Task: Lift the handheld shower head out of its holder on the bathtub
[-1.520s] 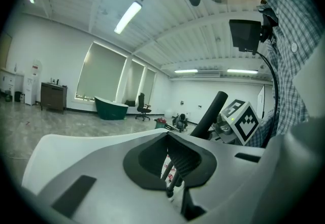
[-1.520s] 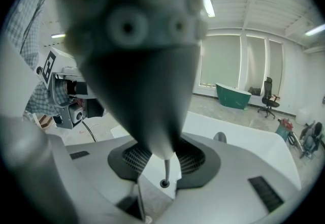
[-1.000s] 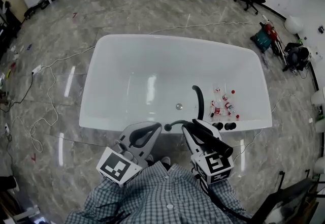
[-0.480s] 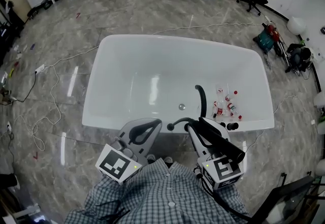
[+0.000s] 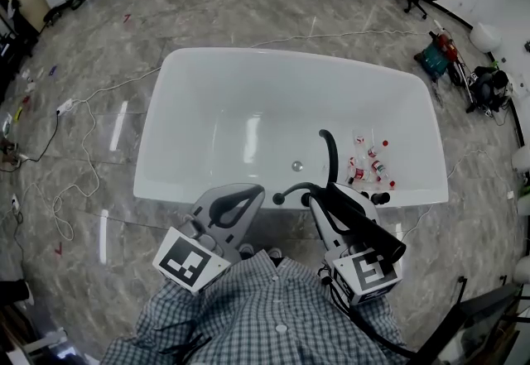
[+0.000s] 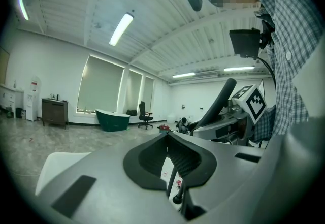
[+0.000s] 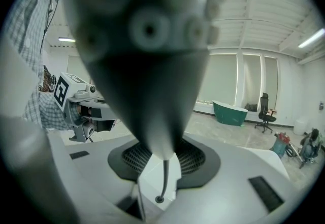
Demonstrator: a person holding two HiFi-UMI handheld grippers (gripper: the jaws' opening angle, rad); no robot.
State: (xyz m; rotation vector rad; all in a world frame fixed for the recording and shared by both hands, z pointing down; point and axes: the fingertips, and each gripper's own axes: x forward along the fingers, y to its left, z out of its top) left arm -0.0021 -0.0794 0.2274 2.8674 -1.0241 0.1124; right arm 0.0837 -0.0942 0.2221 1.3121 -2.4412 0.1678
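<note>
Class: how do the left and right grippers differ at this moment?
The right gripper clamps the black shower head; the left gripper holds nothing. The right gripper's jaws stand wide around the head; the left gripper's jaw tips meet. Both point toward the tub.

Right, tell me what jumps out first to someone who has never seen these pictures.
A big white bathtub fills the middle of the head view, standing alone on a marble floor strewn with cables. At its near rim, the right gripper is clamped on the black shower head, which looms dark and blurred across the right gripper view. Small red-and-white bottles lie in the tub's right end.
</note>
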